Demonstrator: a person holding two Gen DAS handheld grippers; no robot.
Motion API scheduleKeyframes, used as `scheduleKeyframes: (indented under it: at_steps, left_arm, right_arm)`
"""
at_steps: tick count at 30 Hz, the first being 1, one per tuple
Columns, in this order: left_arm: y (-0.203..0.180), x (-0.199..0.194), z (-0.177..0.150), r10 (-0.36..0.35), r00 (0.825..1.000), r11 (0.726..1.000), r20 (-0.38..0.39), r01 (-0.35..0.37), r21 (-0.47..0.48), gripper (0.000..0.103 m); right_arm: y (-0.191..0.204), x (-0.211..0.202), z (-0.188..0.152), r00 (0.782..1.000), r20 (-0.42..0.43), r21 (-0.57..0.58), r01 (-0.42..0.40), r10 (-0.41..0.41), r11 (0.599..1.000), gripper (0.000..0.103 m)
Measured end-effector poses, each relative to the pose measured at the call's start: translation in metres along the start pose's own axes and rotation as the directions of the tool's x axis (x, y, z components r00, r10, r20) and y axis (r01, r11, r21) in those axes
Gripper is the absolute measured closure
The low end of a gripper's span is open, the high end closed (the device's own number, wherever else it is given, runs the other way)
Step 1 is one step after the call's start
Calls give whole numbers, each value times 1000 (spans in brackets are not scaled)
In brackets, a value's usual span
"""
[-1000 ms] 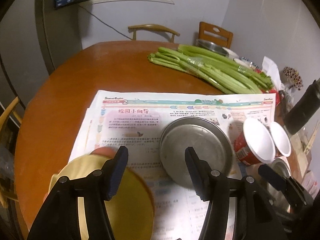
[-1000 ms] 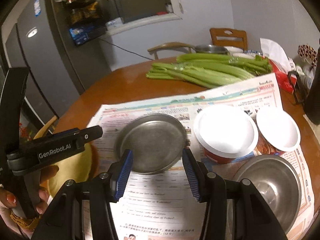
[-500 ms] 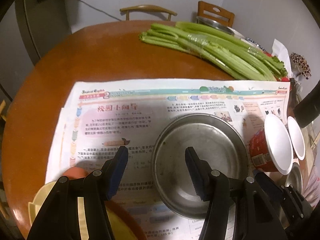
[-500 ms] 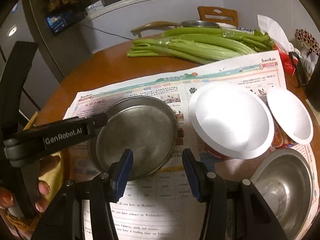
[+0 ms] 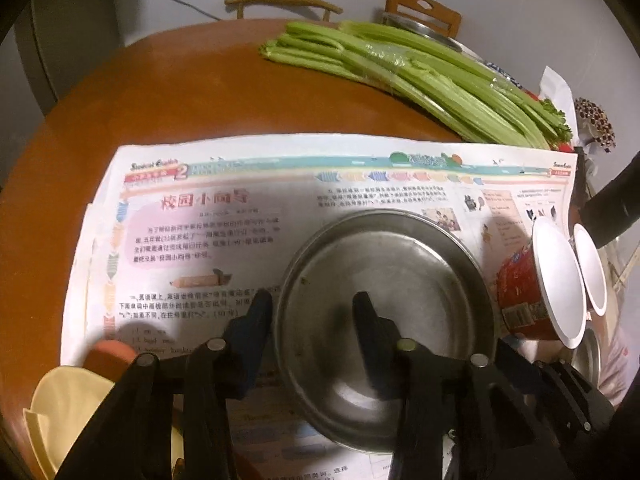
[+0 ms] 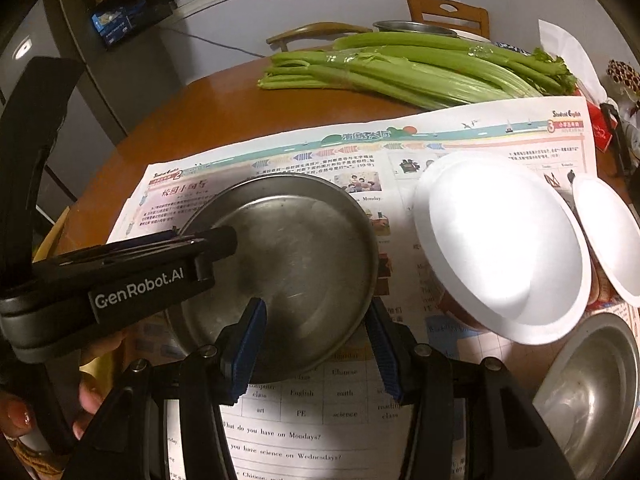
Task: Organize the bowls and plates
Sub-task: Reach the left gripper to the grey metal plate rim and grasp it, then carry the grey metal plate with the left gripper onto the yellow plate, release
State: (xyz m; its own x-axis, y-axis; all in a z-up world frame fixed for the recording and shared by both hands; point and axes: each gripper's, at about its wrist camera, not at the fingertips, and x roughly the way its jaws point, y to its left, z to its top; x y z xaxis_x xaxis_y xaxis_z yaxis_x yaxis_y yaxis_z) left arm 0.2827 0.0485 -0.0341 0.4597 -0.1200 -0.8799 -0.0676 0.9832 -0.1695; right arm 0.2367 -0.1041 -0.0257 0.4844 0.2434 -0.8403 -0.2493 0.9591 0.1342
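**Left wrist view.** At a round wooden table [image 5: 140,100], the left gripper [image 5: 312,300] has its jaws drawn in over the left rim of a steel plate [image 5: 384,264]. One finger is outside the rim and one is inside, and they appear clamped on it. The plate lies flat on a newspaper [image 5: 200,220], just beside two red tubs with white tops [image 5: 556,280]. A yellow dish [image 5: 68,400] sits at the near left edge. Celery [image 5: 400,68] lies across the far side, well apart. The masthead is blurred here. A large "2" and a pink Chinese headline show, though they are too soft to read with confidence.

**Right wrist view.** The right gripper [image 6: 314,306] straddles the plate's near right rim. Its jaws are apart and do not press on the metal. A steel bowl [image 6: 592,392] waits at the near right. The left tool, held in a hand [image 6: 92,396], reaches in over the opposite rim and is marked "GenRobot.AI" [image 6: 138,290].

The step appears to be a two-handed lift of the plate. It would go best if the right jaws close squarely on the rim before any rise. Both grips should then come up level, so the thin, slick edge neither slips nor drags the paper beneath.

The newspaper reads "Student English" and "3". Below are "What do you have on Mondays?" and "Do you have science on Wednesdays?", along with timetable words such as English, math, art, PE and science.
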Motion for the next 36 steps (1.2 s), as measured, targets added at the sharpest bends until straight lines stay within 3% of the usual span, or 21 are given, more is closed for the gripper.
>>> scheduleKeyframes:
  at_steps: [9,22,31,36]
  left_arm:
    - [-1,-18,-6,5,999,1000,32,-6,11,62]
    - [8,-99,-33,-16,987,1000,163,20,-20,62]
    - [36,-157,-59,11,970,998,243,4,-59,62]
    - [56,-170,-79,39,968,995,249,-16,-96,62]
  right_arm:
    - [5,-10,-2,999,31,-35,-12,13,999,51]
    - [30,-78,-12,986,142,-94,-69,82,993,50]
    - [66,-119,-23,969,203,-180,-105,142,978,50]
    - [90,-126,-34,965,199,-230,-125,173,965,50]
